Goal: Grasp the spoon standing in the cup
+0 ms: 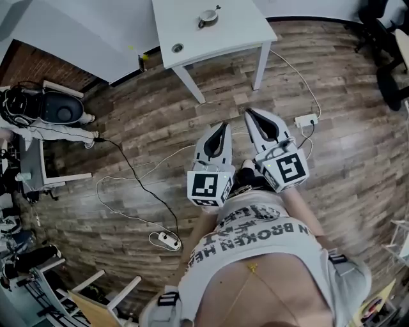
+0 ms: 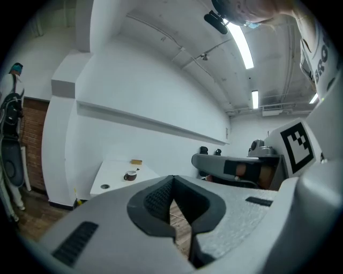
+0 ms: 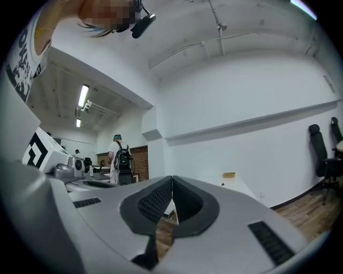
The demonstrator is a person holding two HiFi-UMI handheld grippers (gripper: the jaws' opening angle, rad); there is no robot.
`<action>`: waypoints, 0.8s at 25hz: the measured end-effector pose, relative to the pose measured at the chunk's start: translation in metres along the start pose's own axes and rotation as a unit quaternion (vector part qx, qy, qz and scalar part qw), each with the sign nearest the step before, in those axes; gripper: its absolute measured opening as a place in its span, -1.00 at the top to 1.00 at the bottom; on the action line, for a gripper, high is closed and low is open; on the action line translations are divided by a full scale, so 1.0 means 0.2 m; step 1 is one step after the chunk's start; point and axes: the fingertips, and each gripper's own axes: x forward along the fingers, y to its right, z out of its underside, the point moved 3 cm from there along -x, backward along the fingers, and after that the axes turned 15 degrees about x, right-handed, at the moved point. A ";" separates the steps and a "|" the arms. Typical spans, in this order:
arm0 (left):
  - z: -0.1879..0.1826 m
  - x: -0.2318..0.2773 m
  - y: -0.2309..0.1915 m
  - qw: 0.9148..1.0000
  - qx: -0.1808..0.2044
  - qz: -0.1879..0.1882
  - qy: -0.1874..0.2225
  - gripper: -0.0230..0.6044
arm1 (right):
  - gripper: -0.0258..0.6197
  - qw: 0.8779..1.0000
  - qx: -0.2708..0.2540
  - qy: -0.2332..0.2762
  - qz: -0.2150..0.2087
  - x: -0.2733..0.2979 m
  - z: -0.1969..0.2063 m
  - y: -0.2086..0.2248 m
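The table [image 1: 192, 29] bears the cup [image 1: 208, 16] well beyond left tongs [image 1: 223, 126] and right tongs [image 1: 249, 113].

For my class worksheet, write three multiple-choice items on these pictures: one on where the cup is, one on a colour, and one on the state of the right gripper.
1. Where is the cup?
A on the floor
B on the table
C between the left gripper's jaws

2. What colour is the table top?
A black
B red
C white

3. How do the right gripper's jaws stand?
A together, with nothing between them
B wide apart
C closed on a spoon

Key:
1 B, the head view shows the cup standing on the table.
2 C, the top is plain white against the brown wood floor.
3 A, the right gripper view shows the pads meeting with nothing held.
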 end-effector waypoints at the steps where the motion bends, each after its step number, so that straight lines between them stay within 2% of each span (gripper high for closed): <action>1: 0.01 -0.01 -0.01 1.000 -0.005 -0.005 -0.005 0.93 | 0.90 1.000 0.001 -0.001 -0.005 0.02 0.00 0.00; 5: 0.04 0.00 -0.06 1.000 -0.017 -0.022 -0.014 0.93 | 0.90 1.000 0.001 -0.003 -0.022 0.06 -0.01 -0.01; 9: 0.03 0.06 -0.11 0.999 -0.022 -0.024 -0.010 0.93 | 0.90 1.000 -0.003 -0.009 -0.019 0.10 -0.01 0.03; 14: 0.02 0.26 -0.20 1.000 -0.025 0.001 -0.003 0.93 | 0.90 1.000 -0.012 -0.024 0.007 0.24 -0.02 0.13; 20: -0.02 0.54 -0.36 0.999 -0.025 0.036 0.016 0.93 | 0.90 0.999 -0.028 -0.024 0.010 0.50 -0.06 0.26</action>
